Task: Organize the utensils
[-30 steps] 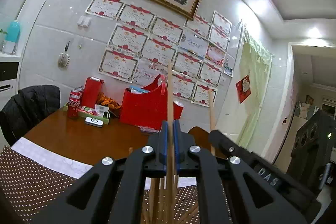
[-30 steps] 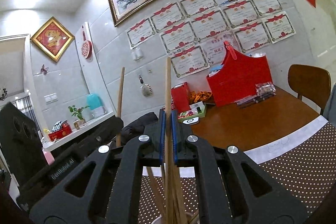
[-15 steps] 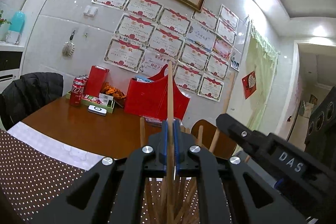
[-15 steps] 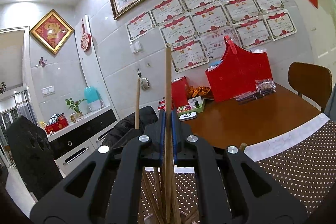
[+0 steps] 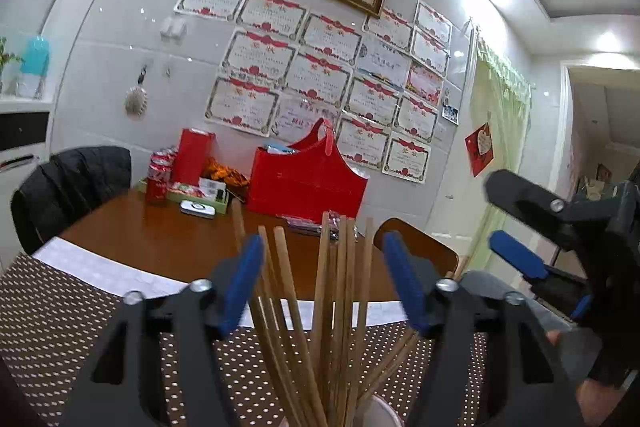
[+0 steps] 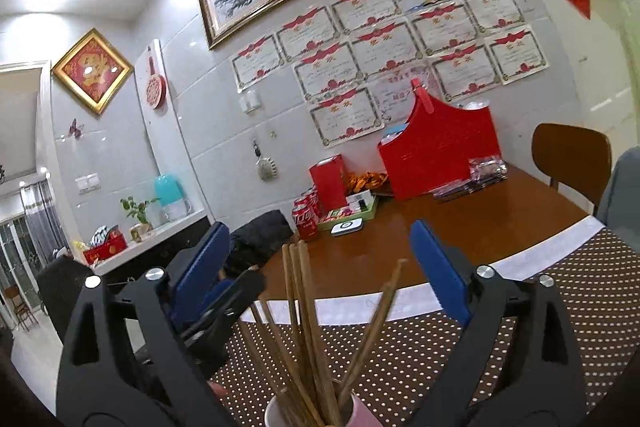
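Several wooden chopsticks (image 5: 344, 307) stand loosely fanned in a pale cup (image 5: 380, 407) on a brown dotted placemat (image 5: 60, 307). My left gripper (image 5: 322, 279) straddles their tops. Its jaws are opening, and the blue pads are clear of the sticks. Off to the right my right gripper (image 5: 512, 223) is spread wide. In the right wrist view the chopsticks (image 6: 302, 307) rise from the cup (image 6: 360, 415) between the right gripper (image 6: 320, 263)'s opening jaws, untouched by them. One of the left gripper's fingers (image 6: 244, 285) shows at the left.
The brown wooden table (image 5: 160, 239) carries a red basket (image 5: 304, 183), a red box (image 5: 194, 157), soda cans (image 5: 158, 179) and a green tray (image 5: 200, 195) at the wall. A chair with a black jacket (image 5: 68, 187) stands left, a wooden chair (image 6: 572, 155) right.
Each gripper was shut on one upright chopstick. Both have spread their jaws and those chopsticks now stand in the cup with the others. The left gripper sank slightly.
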Action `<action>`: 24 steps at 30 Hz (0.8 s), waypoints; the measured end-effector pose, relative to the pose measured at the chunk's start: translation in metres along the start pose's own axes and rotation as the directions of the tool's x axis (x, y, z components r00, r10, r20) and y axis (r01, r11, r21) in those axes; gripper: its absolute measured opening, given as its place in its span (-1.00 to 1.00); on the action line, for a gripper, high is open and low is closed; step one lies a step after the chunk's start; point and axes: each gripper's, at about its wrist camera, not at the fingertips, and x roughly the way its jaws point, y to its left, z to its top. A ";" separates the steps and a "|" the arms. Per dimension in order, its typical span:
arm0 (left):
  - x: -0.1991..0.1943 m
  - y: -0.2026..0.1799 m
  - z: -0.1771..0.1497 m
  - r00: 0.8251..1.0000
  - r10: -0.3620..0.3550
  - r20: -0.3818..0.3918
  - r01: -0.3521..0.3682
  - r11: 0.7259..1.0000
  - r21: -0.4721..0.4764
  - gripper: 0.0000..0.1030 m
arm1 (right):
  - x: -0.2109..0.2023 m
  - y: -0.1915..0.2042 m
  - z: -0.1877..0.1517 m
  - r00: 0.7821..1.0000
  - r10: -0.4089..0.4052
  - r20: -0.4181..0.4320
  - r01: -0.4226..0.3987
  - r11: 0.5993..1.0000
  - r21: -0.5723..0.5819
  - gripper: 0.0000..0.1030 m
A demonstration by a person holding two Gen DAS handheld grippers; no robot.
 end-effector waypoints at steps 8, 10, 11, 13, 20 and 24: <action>-0.039 -0.018 0.021 0.993 0.118 -0.018 -0.116 0.990 0.076 0.76 | -0.035 -0.003 0.018 0.994 -0.105 -0.012 0.105 0.994 0.012 0.88; -0.047 -0.026 0.025 0.984 0.174 -0.049 -0.167 0.980 0.111 0.83 | -0.044 -0.002 0.020 0.991 -0.133 -0.034 0.133 0.991 0.012 0.88; -0.052 -0.031 0.026 0.977 0.201 -0.069 -0.190 0.972 0.134 0.83 | -0.048 -0.002 0.020 0.988 -0.147 -0.042 0.148 0.989 0.012 0.88; -0.063 -0.035 0.029 0.973 0.215 -0.088 -0.202 0.969 0.144 0.83 | -0.059 0.001 0.022 0.983 -0.171 -0.061 0.171 0.985 0.009 0.88; -0.112 -0.054 0.040 0.954 0.261 -0.147 -0.233 0.956 0.180 0.83 | -0.099 0.021 0.021 0.956 -0.260 -0.133 0.254 0.965 -0.057 0.88; -0.141 -0.063 0.042 0.944 0.268 -0.191 -0.231 0.953 0.196 0.83 | -0.126 0.037 0.019 0.939 -0.305 -0.160 0.290 0.951 -0.111 0.88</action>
